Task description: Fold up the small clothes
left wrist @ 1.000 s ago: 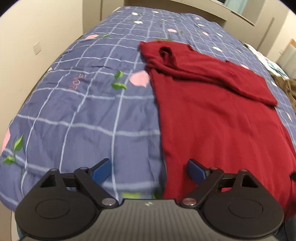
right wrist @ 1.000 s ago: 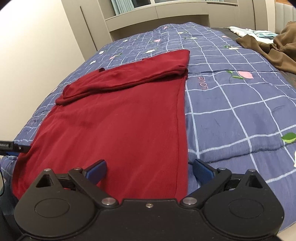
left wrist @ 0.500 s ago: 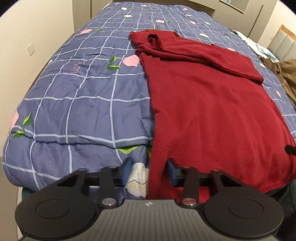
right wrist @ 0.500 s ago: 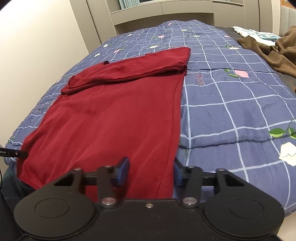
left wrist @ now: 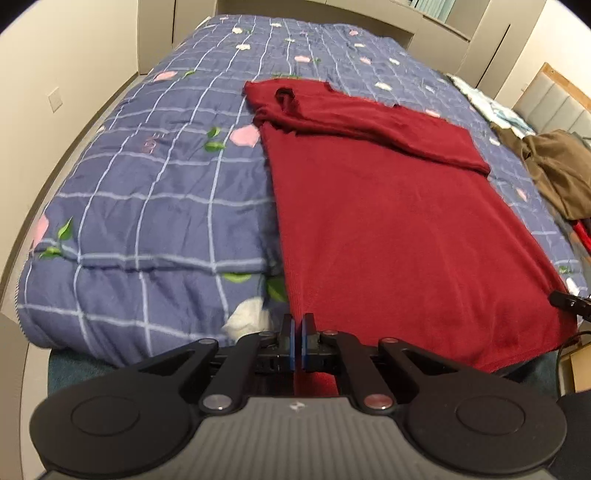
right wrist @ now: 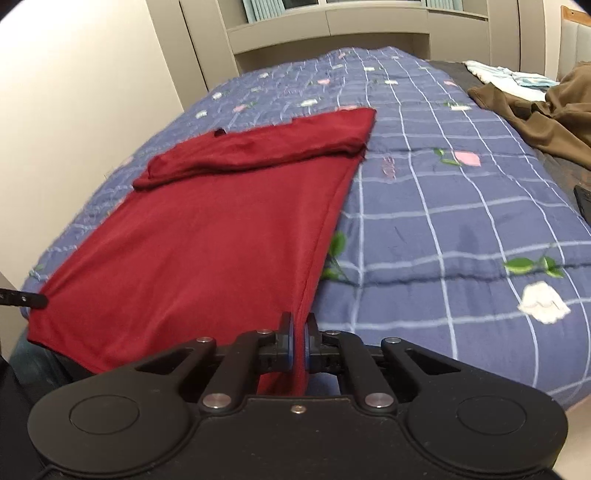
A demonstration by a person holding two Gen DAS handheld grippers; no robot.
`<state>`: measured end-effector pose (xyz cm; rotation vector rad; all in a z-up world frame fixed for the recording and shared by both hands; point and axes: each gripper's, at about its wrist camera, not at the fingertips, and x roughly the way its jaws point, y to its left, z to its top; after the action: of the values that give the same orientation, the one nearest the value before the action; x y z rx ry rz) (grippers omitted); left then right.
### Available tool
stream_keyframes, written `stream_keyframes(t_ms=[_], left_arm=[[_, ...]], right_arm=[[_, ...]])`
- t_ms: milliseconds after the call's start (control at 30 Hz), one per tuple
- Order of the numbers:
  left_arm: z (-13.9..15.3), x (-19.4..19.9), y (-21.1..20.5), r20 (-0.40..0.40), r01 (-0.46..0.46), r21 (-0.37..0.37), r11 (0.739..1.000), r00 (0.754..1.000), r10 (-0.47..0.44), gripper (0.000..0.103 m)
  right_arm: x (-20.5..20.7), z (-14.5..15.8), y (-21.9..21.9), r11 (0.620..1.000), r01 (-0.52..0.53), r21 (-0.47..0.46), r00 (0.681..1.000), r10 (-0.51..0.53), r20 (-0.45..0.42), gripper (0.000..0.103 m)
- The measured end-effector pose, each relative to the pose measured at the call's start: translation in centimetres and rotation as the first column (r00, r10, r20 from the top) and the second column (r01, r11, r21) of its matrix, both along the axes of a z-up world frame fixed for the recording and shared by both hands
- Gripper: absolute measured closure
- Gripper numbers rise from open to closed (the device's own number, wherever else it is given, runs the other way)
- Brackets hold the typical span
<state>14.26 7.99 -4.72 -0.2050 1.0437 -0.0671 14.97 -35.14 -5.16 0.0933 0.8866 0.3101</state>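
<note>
Left wrist view looks along the left gripper (left wrist: 297,341), whose blue-padded jaws have just been closing and now pinch the near left corner of the dark red knit sweater (left wrist: 388,221). That garment lies flat along the blue quilted bedspread with white grid lines and pink flowers (left wrist: 147,206), its sleeves folded across the far end, its near hem at the bed's near edge. To the left of the red cloth the quilt is bare as far as the beige wall (left wrist: 66,66), so there is open room on that side. Faint pink embroidered writing sits on the quilt near the sleeve end, too blurred to read.

Right wrist view shows the right gripper (right wrist: 299,345), its jaws likewise just closed and pinching the sweater's (right wrist: 221,236) near right corner, where the fabric gathers into a ridge rising to the pads. Right of it the bedspread (right wrist: 461,221) stretches open up to a crumpled brown garment (right wrist: 535,114) and pale striped cloth (right wrist: 498,74) at the far right edge. Only this view shows the grey shelving unit (right wrist: 332,29) beyond the bed; only the left view shows a white wall plate (left wrist: 54,102).
</note>
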Motion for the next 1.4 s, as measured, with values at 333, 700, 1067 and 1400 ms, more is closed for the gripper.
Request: stream_keyframes(t_ms=[333,700,1067,1400], left_arm=[[-1.3,-0.6,-0.3,-0.006,-0.011,0.035,0.999,1.000,0.012,0.084],[-0.4,-4.9,-2.7,0.156,0.078,0.347,0.935,0.978,-0.140,0.003],[-3.5,-9.5,-9.0,0.121,0.252,0.642,0.725,0.900,-0.419,0.001],[-6.7,-9.3,-11.4,0.064,0.163,0.860,0.484,0.905,-0.420,0.001]], right_arm=[[-1.1,-0.9,0.4,0.997,-0.035,-0.068,0.998,0.039,0.056,0.069],[-5.7,-0.1,3.6,0.885,-0.232,-0.404,0.886,0.364,0.288,0.008],[-8.9,-3.0,7.6,0.706,-0.364,-0.607,0.771,0.594,0.229,0.008],[-9.4,-5.3,7.1,0.638,-0.250,-0.729,0.786,0.573,0.232,0.009]])
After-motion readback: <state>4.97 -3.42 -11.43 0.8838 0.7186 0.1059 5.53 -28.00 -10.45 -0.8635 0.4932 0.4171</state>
